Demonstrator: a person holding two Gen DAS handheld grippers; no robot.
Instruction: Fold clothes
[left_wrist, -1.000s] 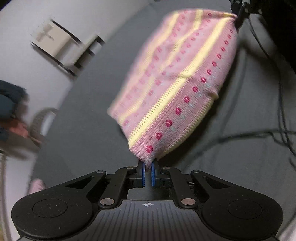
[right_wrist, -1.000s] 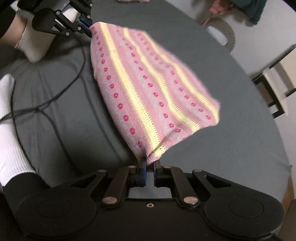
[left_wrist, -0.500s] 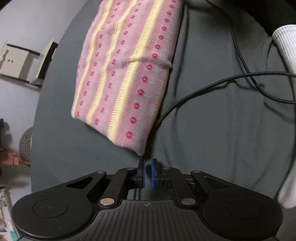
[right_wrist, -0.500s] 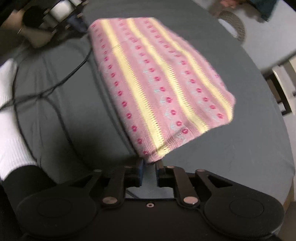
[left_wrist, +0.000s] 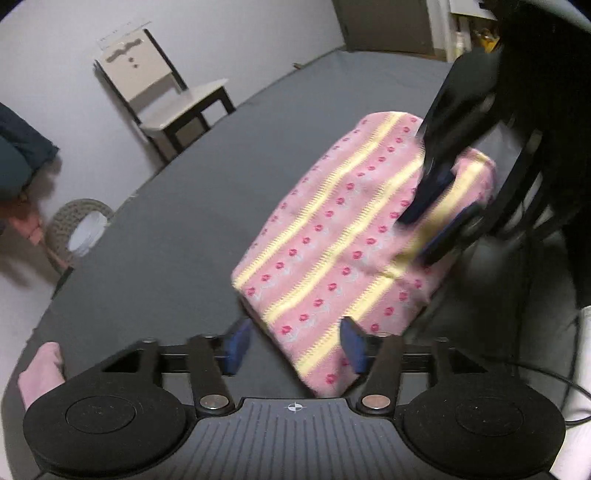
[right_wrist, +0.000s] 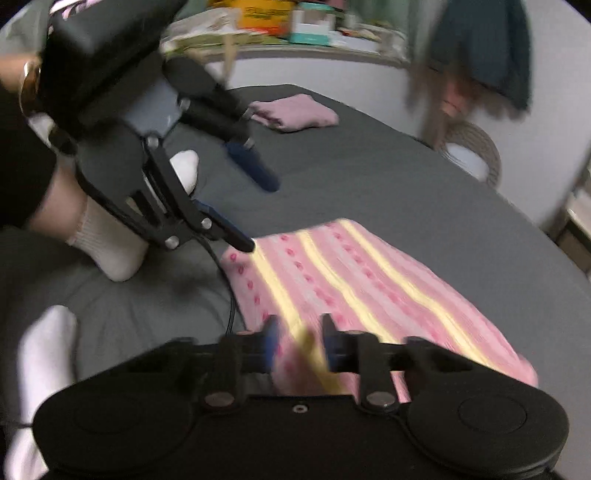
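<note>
A folded pink knit garment (left_wrist: 332, 240) with yellow stripes and red dots lies flat on the grey bed sheet (left_wrist: 177, 206). My left gripper (left_wrist: 295, 343) is open, its blue pads either side of the garment's near corner and not touching it. In the left wrist view my right gripper (left_wrist: 436, 218) hovers over the garment's far end, fingers apart. In the right wrist view the same garment (right_wrist: 369, 280) spreads ahead, and my right gripper (right_wrist: 300, 339) is open over its near edge. My left gripper (right_wrist: 258, 214) shows there at the far corner, open.
A folded mauve garment (right_wrist: 295, 116) lies farther back on the bed. The person's white-socked feet (right_wrist: 110, 240) and a black cable (right_wrist: 231, 295) rest beside the garment. A chair (left_wrist: 173, 99) and a woven basket (left_wrist: 79, 229) stand beyond the bed's edge.
A second ago both grippers held the garment up by its corners. It has since been laid down, and both grippers have opened and let go.
</note>
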